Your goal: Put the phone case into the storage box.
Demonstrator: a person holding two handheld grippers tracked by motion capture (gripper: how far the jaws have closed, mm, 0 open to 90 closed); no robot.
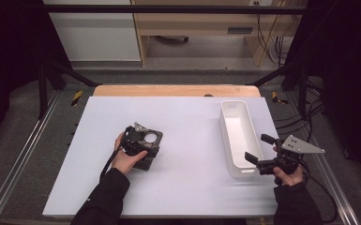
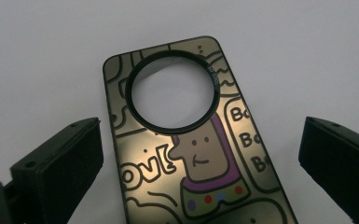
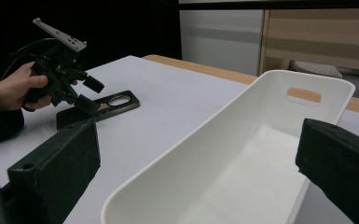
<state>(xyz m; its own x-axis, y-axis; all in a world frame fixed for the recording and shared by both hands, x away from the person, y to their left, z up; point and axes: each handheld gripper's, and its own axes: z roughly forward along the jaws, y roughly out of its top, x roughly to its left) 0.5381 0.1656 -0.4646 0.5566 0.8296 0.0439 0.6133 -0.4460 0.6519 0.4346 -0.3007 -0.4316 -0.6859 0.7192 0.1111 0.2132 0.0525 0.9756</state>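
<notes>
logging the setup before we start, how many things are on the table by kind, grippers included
phone case with a round cutout and cartoon print: 1, flat on the table between the left gripper's open jaws
white bin: 1, nothing inside it
handheld grippers: 2, left gripper and right gripper, both open
total: 4

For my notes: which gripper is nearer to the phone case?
Left. The left gripper hangs open right over the phone case; the right gripper is across the table, at the white bin.
</notes>
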